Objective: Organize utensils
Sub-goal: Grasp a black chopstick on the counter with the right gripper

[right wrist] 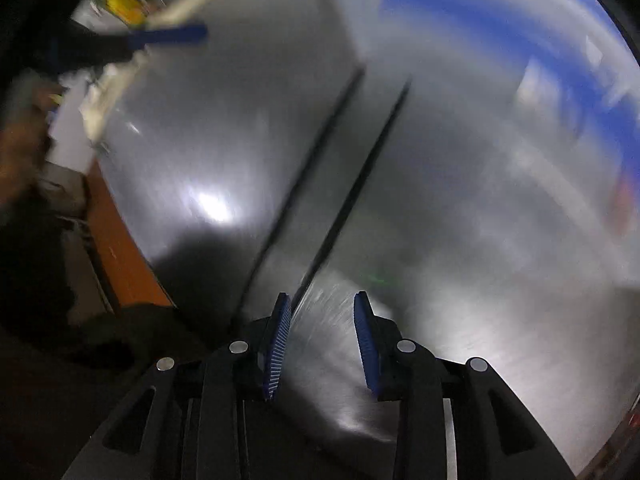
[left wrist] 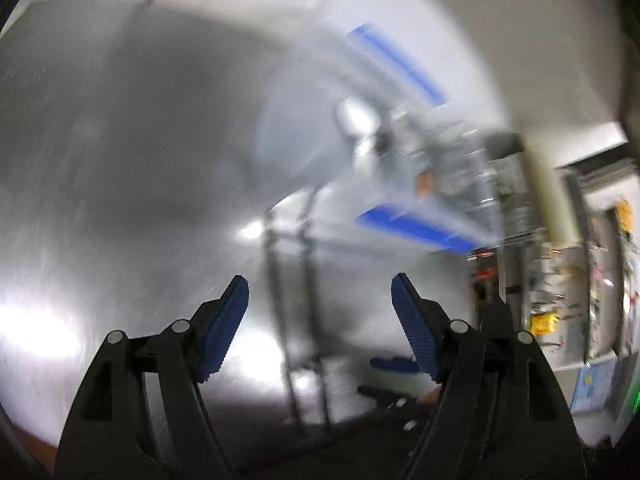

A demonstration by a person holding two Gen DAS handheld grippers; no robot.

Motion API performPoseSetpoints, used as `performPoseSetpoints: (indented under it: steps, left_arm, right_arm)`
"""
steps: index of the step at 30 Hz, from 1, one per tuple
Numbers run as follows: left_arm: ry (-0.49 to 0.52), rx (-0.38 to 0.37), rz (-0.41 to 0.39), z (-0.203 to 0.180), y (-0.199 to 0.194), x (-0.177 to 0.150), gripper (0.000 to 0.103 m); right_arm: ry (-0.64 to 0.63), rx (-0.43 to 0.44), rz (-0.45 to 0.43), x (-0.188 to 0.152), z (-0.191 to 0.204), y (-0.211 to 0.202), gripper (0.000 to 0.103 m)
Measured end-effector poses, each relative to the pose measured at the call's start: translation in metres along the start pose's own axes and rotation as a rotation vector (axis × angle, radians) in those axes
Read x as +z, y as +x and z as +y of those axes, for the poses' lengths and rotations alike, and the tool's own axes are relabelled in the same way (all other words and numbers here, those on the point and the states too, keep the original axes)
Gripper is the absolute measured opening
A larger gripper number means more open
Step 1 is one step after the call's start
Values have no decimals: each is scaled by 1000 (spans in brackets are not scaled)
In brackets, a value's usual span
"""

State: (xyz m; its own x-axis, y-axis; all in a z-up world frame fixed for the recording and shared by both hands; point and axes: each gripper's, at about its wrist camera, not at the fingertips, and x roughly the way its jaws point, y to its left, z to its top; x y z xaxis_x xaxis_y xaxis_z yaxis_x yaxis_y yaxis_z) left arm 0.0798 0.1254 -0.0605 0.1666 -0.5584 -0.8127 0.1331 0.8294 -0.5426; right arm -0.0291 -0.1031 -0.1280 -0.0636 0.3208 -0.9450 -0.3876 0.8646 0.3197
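Note:
Both views are motion-blurred. Two thin dark chopsticks (right wrist: 332, 184) lie side by side on a shiny steel table (right wrist: 460, 240); they also show as two grey sticks in the left wrist view (left wrist: 296, 320). My right gripper (right wrist: 322, 300) is open, its jaws at the near ends of the chopsticks, the left pad close beside one stick. My left gripper (left wrist: 320, 284) is wide open and empty above the table (left wrist: 120, 180). A blurred white and blue organizer tray (left wrist: 400, 140) with metal utensils sits behind it, to the right. The left gripper also shows in the right wrist view (right wrist: 168, 36).
The table's orange front edge (right wrist: 120, 240) runs down the left of the right wrist view. A blue-edged white container (right wrist: 520, 40) lies at the upper right there. Cluttered shelves (left wrist: 560, 280) stand at the right of the left wrist view.

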Motion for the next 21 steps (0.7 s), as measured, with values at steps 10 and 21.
performPoseSetpoints:
  steps: [10,21]
  left_arm:
    - [-68,-51,114,28,51,-44,70]
    - [-75,-195,258,5,91,-61,70]
  right_arm:
    - [101,-111,-36,-5,19,15,9]
    - [433,376,-154,-38,-66,-43,7]
